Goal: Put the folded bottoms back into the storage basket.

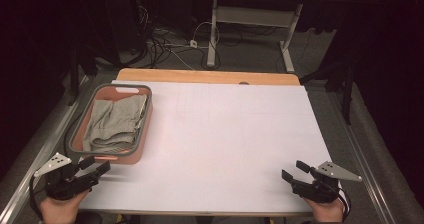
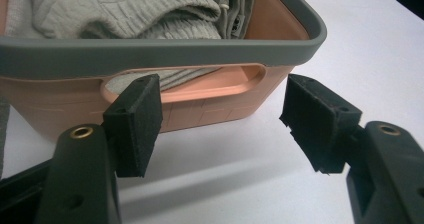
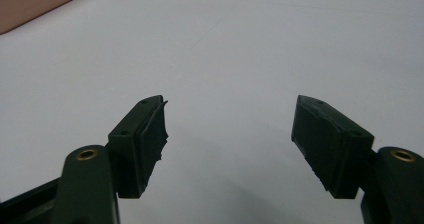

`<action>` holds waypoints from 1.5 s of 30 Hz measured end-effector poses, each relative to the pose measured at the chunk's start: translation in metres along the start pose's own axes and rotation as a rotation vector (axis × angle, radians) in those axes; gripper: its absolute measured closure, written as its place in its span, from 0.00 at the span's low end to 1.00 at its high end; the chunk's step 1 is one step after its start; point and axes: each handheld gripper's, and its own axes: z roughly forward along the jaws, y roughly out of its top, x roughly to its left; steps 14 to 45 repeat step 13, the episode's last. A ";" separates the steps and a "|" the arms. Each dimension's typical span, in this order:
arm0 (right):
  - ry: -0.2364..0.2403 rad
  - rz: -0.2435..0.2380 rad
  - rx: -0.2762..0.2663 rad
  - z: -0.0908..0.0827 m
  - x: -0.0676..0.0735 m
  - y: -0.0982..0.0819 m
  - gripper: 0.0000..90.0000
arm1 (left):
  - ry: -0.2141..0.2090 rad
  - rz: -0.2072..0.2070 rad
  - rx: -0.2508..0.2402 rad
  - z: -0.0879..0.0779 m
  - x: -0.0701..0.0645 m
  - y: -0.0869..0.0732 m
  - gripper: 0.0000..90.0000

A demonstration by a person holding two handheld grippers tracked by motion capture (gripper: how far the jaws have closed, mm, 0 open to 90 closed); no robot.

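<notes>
Both sets of jaws stand wide apart right now, and nothing sits between either pair. Your left gripper (image 2: 222,119) has its black pads (image 2: 137,121) spread, and through the gap you're looking straight at the near end of the salmon-pink basket (image 2: 210,104), right at its handle slot, close ahead but not touching. Grey rim on top, and folded grey clothing (image 2: 125,9) piled inside, with a bit of it showing through that slot. From the high view, your left gripper (image 1: 95,166) hovers just at the basket's (image 1: 145,121) near end, at the left front of the table, with your left hand (image 1: 57,209) at the table's edge. The grey clothes (image 1: 112,126) fill most of the basket; I'd say it's more than one garment, though the dim light makes that hard to call.

Over to your right gripper (image 3: 230,144): pads (image 3: 330,144) equally spread, gaping over bare white table covering (image 3: 225,49), holding nothing. In the high view it (image 1: 292,171) sits at the right front corner of the white sheet (image 1: 225,134), well apart from the basket, your right hand (image 1: 327,209) behind it. Wood of the table (image 1: 200,76) shows along the far edge, beyond the sheet.
</notes>
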 end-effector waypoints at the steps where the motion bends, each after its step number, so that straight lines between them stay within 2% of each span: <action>1: 0.001 -0.001 0.002 0.000 0.000 0.000 0.34 | -0.001 -0.003 -0.001 0.000 0.000 0.000 0.34; 13: 0.004 -0.006 0.002 0.001 0.000 0.000 0.34 | -0.003 0.003 -0.015 -0.001 -0.001 -0.001 0.34; 45: 0.004 -0.006 0.002 0.001 0.000 0.000 0.34 | -0.003 0.003 -0.015 -0.001 -0.001 -0.001 0.34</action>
